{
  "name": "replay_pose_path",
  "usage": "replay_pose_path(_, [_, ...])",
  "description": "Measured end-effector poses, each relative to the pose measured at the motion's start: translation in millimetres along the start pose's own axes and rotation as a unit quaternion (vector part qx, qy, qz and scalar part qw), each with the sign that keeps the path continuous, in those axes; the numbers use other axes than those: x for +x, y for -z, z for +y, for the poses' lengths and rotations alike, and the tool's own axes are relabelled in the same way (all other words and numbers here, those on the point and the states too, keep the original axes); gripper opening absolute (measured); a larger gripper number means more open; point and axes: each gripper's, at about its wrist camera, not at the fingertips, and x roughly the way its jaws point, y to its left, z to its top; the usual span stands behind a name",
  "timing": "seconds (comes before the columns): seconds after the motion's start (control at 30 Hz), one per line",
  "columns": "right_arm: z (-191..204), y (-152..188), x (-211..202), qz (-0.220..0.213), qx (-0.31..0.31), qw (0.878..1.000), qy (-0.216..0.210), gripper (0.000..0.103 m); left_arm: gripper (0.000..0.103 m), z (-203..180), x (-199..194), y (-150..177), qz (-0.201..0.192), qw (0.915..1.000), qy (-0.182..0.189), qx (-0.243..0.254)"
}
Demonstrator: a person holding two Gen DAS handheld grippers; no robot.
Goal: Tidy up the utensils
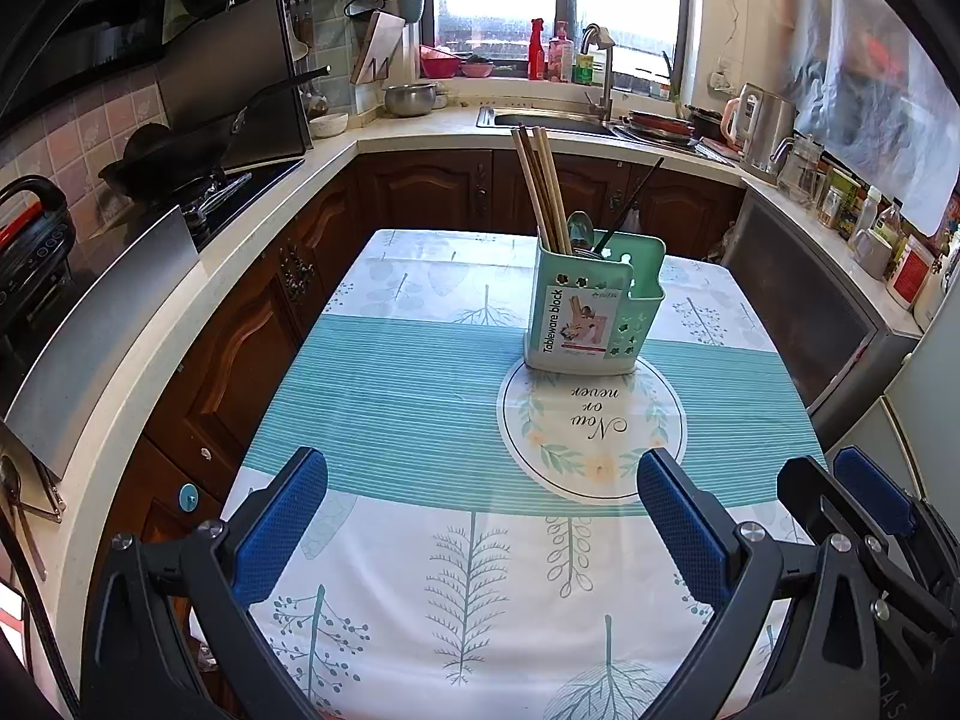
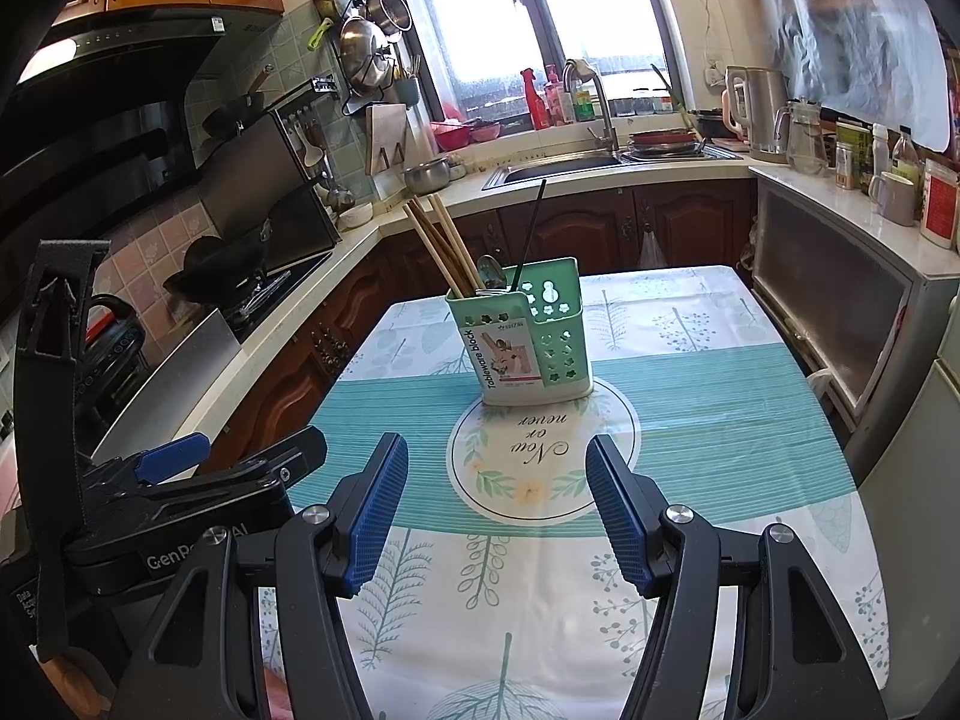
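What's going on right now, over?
Both grippers, left and right, open, empty. Utensil holder upright on table, holding chopsticks and spoon. Nothing in the way.

The left gripper (image 1: 483,516) hangs tilted downward, jaws spread wide and empty. The right gripper (image 2: 497,510) sits just beside it at its three o'clock, likewise tilted down, gaping, holding nothing.

Mint-green utensil holder (image 1: 591,306) on teal-striped, leaf-printed white tablecloth (image 1: 390,396); blue-padded black jaws.
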Motion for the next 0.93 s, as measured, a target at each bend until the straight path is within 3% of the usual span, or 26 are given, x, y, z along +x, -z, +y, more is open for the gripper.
replay_pose_path(0.93, [-2.2,-1.5,-0.7,0.002,-0.001,1.0,0.0,0.063,0.102,0.9,0.0,1.6,0.001,1.0,-0.005,-0.001])
